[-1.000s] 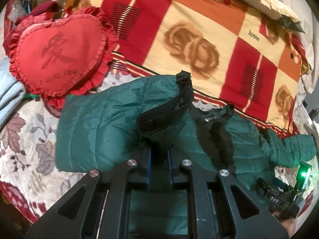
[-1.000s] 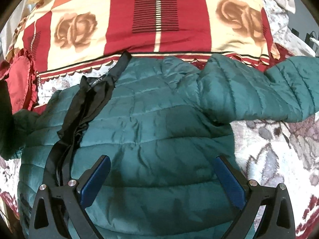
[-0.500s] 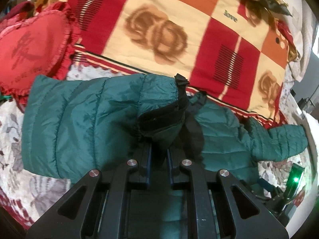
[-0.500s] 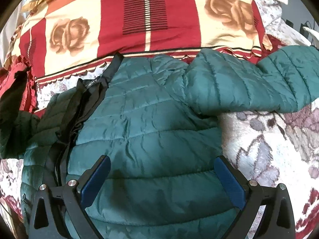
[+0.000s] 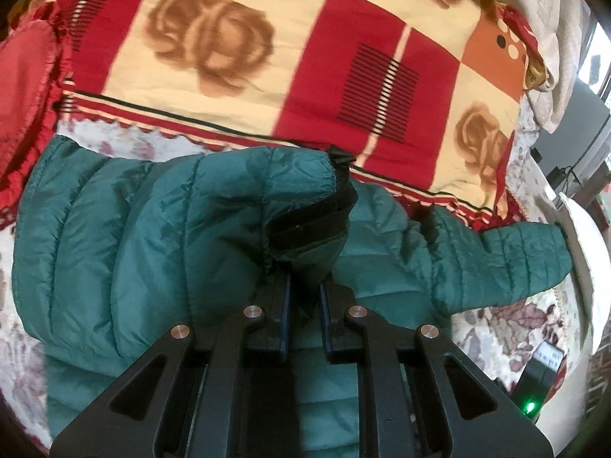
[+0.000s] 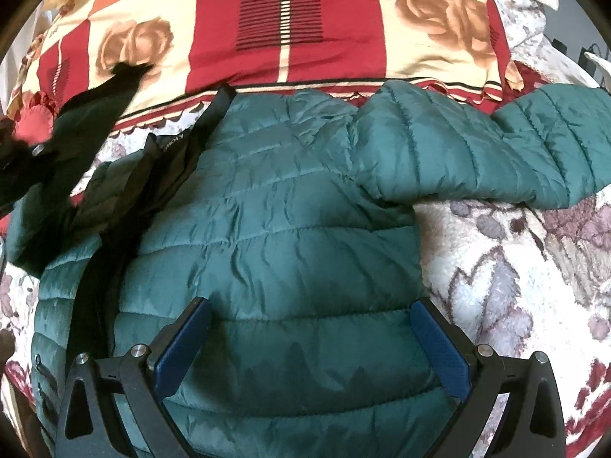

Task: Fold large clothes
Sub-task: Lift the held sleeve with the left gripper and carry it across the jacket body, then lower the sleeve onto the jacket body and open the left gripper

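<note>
1. My left gripper [image 5: 303, 286] is clamped on the cuff [image 5: 309, 221] of the green puffer jacket's [image 6: 275, 229] sleeve, which I've carried across over the body since a second ago.
2. My right gripper [image 6: 311, 343] hovers wide open, empty, above the jacket on the floral blanket [image 6: 515, 267].
3. The other sleeve [image 5: 496, 263] lies unfolded, so I judge it comes next.

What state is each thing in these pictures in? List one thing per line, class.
Green puffer jacket: spread on the bed, unzipped.
Left sleeve: lifted, cuff pinched.
Right sleeve: lying outstretched.
Left gripper: shut on the cuff.
Right gripper: open over the jacket.
</note>
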Demonstrator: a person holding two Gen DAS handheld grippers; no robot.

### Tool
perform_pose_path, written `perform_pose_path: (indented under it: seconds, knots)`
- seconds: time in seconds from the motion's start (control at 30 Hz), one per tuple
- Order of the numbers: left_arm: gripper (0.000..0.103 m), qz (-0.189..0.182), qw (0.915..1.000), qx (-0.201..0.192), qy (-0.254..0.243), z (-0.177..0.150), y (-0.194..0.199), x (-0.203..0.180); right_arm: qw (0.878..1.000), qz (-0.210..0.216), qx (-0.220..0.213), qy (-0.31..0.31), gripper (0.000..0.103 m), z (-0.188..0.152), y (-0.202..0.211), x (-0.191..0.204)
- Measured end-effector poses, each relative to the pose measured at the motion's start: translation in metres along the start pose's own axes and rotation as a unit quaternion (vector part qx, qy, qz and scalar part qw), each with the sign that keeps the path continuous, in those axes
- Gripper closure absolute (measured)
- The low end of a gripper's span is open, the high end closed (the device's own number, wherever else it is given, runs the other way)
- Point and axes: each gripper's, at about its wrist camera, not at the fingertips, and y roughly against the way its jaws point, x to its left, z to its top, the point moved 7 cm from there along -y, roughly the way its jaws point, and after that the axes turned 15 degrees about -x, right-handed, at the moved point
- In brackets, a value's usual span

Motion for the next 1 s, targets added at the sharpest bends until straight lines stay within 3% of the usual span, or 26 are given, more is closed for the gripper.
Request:
perform_pose_path:
  seconds: [0.37, 0.77, 0.9, 1.0]
  knots:
    - [0.091, -0.061, 0.9971, 0.045, -0.001, -0.018, -0.035, -0.033, 1.000, 0.010, 0.011, -0.003, 0.000, -0.007, 0.001, -0.005]
    - [0.090, -0.084, 0.9930, 0.082, 0.013, -0.035, -0.044, -0.028, 1.000, 0.001, 0.011, 0.012, 0.000, -0.010, 0.000, -0.004]
    - [0.071, -0.084, 0.9920, 0.085, 0.040, -0.035, -0.043, -0.020, 1.000, 0.002, 0.010, 0.012, 0.000, -0.010, 0.000, -0.003]
    - [0.069, -0.093, 0.9910, 0.076, 0.060, -0.029, -0.037, -0.015, 1.000, 0.003, 0.010, 0.011, 0.000, -0.010, 0.000, -0.003]
